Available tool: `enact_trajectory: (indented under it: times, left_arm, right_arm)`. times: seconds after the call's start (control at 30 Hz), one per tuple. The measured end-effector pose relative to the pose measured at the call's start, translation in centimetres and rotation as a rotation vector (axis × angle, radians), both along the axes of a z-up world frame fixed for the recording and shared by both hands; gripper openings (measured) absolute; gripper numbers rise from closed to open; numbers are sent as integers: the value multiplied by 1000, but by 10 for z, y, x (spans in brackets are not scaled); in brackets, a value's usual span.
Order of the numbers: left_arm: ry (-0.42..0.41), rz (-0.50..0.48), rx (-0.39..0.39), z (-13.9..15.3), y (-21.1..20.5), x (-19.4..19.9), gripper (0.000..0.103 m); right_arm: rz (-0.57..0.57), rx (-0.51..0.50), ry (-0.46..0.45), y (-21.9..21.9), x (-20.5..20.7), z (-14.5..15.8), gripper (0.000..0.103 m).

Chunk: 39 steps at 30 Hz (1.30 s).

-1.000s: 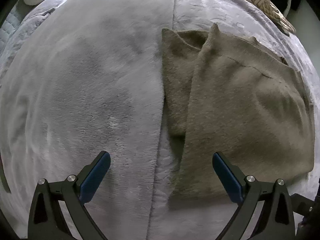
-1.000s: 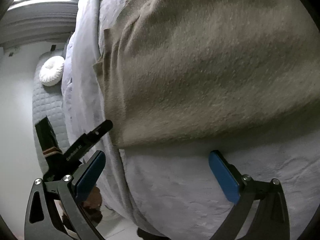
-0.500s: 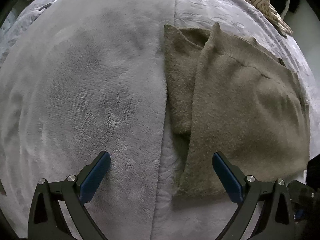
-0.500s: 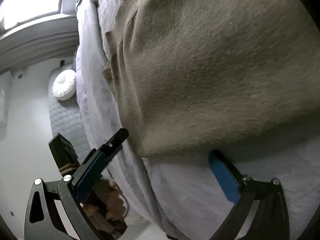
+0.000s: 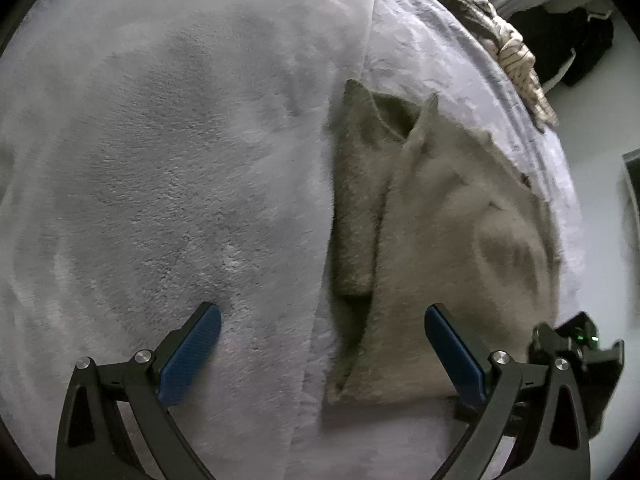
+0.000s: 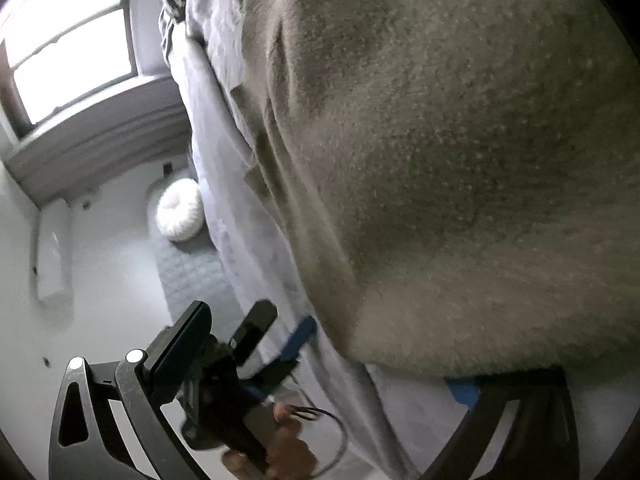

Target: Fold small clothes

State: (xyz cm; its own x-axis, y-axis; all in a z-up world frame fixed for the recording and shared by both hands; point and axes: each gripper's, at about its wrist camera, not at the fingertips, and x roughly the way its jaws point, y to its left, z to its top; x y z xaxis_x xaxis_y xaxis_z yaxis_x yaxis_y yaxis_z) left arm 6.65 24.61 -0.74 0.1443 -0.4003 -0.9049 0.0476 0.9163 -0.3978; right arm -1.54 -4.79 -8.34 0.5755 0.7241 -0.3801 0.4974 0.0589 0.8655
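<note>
A taupe knit sweater (image 5: 448,220) lies partly folded on the grey fleece blanket (image 5: 160,160), one sleeve strip (image 5: 352,200) showing along its left side. My left gripper (image 5: 326,344) hovers open over the sweater's near left corner, its right pad (image 5: 452,352) above the knit. My right gripper (image 6: 332,352) is open at the sweater's (image 6: 440,160) near edge; the hem drapes over its right pad (image 6: 464,390). Each gripper shows in the other's view: the right gripper (image 5: 572,344) at the far right, the left gripper (image 6: 256,332) low in the right wrist view.
A striped cloth bundle (image 5: 516,52) lies at the bed's far edge, with dark items (image 5: 560,40) beyond. Off the bed's side are a white round cushion (image 6: 180,212), a window (image 6: 68,52) and a hand (image 6: 280,452) holding the left gripper.
My right gripper has moved in to the sweater's near edge, so the hem now covers its right pad. It has come into the left wrist view. The left gripper shifted slightly.
</note>
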Motion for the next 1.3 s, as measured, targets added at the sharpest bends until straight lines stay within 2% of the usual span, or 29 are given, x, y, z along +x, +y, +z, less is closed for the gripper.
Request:
enact_trajectory:
  times: [0.03,0.07,0.1,0.13,0.23,0.4,0.57,0.63,0.73,0.83,0.87,0.9,0.93,1.0,1.03,1.07,1.1,1.13,1.17,1.2,1.23,1.27,1.3]
  left_arm:
    - [6,0,-25,0,2,1,102]
    - [15,2,-51,0,2,3,102]
    - [26,6,-81,-1,3,4,102]
    - [40,12,-116,-3,3,5,102]
    - [73,20,-192,-8,-2,8,102]
    - [110,-4,-297,-10,-19,14,102]
    - [143,-28,-438,-15,-43,39,102]
    - [157,-32,-454,-18,-56,50,102]
    - [153,-72,-437,-17,-79,61,102]
    - [119,-116,-331,-15,-103,63,101]
    - [107,-128,-290,-16,-109,63,97]
    - [98,-144,-245,-19,-114,62,85]
    - [99,-160,-194,-22,-119,62,75]
    - [89,-176,-132,-26,-123,61,73]
    - [83,-179,-129,-26,-123,60,73]
    - [77,-180,-128,-25,-123,60,73]
    - [71,-180,-123,-24,-124,59,73]
    - [67,-179,-116,-24,-126,59,73]
    - [65,-179,-109,-24,-126,59,73]
    - [60,-178,-99,-23,-128,59,73]
    - [49,-178,-86,-22,-130,59,67]
    - [41,-178,-74,-23,-130,60,61]
    - [33,-179,-59,-23,-132,59,48]
  right_arm:
    - [-16,20,2,0,0,-2,85]
    - [-28,37,12,1,0,-4,54]
    - [-26,36,38,1,0,-8,36]
    - [-20,39,51,1,0,-11,11]
    - [-24,54,-8,-4,2,-5,9]
    - [57,-35,-167,-13,14,41,9]
    - [107,-76,-206,-17,22,58,9]
    - [136,-88,-194,-16,19,56,9]
    - [203,-114,-156,-9,14,50,10]
    - [353,-184,-86,-3,3,46,14]
    - [415,-234,-63,-5,-3,48,14]
    - [441,-259,-53,-7,-7,50,14]
    - [465,-290,-43,-13,-11,54,19]
    - [459,-365,-36,-36,-16,66,41]
    - [432,-405,-40,-49,-16,72,60]
    - [395,-455,-48,-63,-15,80,62]
    - [370,-494,-55,-71,-12,85,61]
    - [333,-554,-61,-85,-7,90,50]
    - [309,-586,-60,-92,-1,92,25]
    - [291,-607,-57,-100,6,91,14]
    - [277,-628,-51,-110,12,86,7]
    - [265,-657,-37,-113,21,83,7]
    - [263,-675,-35,-118,28,80,7]
